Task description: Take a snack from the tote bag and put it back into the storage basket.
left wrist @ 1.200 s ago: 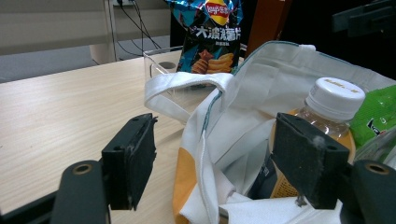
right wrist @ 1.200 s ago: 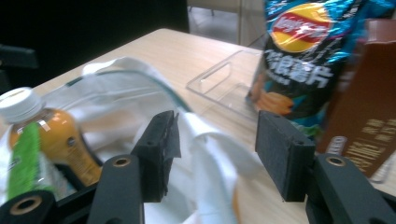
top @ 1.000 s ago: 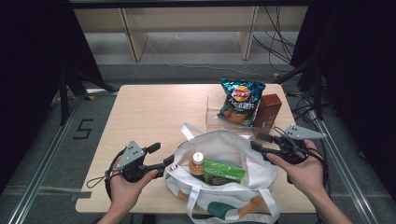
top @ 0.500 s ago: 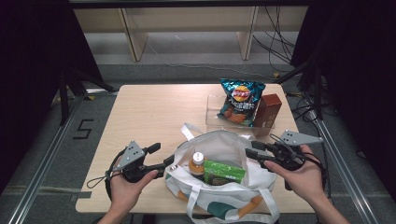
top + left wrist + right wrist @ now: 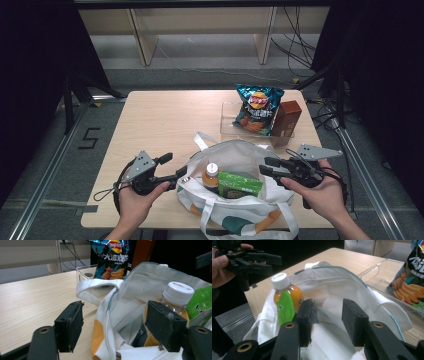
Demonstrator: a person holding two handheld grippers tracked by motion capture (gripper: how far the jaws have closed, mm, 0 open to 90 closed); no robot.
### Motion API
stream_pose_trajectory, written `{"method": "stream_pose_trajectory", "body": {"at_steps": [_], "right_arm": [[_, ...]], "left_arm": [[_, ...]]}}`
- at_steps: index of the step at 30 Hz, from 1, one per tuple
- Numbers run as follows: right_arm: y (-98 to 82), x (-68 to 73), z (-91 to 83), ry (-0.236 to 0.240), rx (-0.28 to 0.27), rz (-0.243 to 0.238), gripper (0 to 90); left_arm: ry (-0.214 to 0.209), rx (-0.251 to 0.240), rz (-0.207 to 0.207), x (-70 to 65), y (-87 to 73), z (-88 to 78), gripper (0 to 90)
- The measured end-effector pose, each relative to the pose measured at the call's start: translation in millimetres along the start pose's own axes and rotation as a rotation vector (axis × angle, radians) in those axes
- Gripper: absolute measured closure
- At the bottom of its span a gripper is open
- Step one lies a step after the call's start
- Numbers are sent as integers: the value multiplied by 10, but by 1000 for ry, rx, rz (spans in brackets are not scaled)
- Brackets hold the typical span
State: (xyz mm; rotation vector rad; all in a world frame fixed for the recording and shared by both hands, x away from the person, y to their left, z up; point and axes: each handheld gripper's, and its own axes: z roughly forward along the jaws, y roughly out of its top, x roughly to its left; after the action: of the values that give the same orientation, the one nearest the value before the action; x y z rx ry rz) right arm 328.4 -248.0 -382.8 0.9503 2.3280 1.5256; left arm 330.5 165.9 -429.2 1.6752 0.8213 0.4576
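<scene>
- The white tote bag (image 5: 240,200) is sitting open at the near edge of the desk (image 5: 165,120), between the two hands.
- A bottle of orange drink (image 5: 211,175) with a white cap is standing upright inside the bag, and a green packet (image 5: 239,184) is lying just beside it.
- The left gripper (image 5: 172,170) is resting at the bag's left rim with its jaws wide apart; in the left gripper view the rim of the bag (image 5: 110,322) is lying between the jaws, and the pads are not pressing on it.
- The right gripper (image 5: 266,167) is hovering over the bag's right side. Its jaws have just been closing and are standing about half open, with nothing gripped; only the bag's lining (image 5: 329,315) is showing between them.
- Farther back, a bag of chips (image 5: 257,109) and a brown box (image 5: 285,119) are standing in a clear tray (image 5: 227,122).
</scene>
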Motion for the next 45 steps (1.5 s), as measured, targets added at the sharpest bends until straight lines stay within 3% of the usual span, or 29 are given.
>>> {"method": "stream_pose_trajectory", "body": {"at_steps": [5,10,12,17,19,22,27,29,31,34,37,38,40,41,42,44,45], "right_arm": [[11,62,-15,32,-16,-12,597],[19,82,-19,51,-17,-54,580],[18,116,-40,57,17,-18,569],[8,83,-24,47,9,-49,562],[-8,90,-14,46,14,-12,560],[-23,72,3,62,12,-35,556],[-28,120,24,60,17,-7,542],[-22,91,23,81,32,-46,530],[-19,100,24,77,41,-34,523],[-16,70,15,97,48,-70,521],[-28,78,42,102,43,-55,523],[-32,93,31,104,65,-38,525],[-40,91,64,116,57,-64,529],[-40,97,68,133,75,-57,532],[-47,113,84,121,62,-55,533],[-43,146,90,120,89,-31,537],[-46,148,98,131,87,-45,539]], "left_arm": [[-1,1,-6,-7,-3,10,295],[4,1,-2,0,-5,3,294],[10,1,-11,1,-8,-2,294],[13,-3,-12,8,-7,0,292],[12,-4,-11,4,1,-4,291],[11,-4,-7,3,-2,-16,291],[16,-7,-11,10,0,-15,291],[15,-2,-7,11,-3,-7,291],[17,-2,-3,9,3,-5,292],[17,-3,-8,4,5,-2,291],[11,0,-6,5,-6,-9,291],[5,-7,-6,9,-9,-11,291],[10,-8,-4,18,-9,-35,291],[13,-6,-5,26,-9,-45,291],[15,-4,-6,33,-13,-50,291],[7,-13,-21,33,-25,-38,292],[8,-8,-8,33,-22,-41,292]]}}
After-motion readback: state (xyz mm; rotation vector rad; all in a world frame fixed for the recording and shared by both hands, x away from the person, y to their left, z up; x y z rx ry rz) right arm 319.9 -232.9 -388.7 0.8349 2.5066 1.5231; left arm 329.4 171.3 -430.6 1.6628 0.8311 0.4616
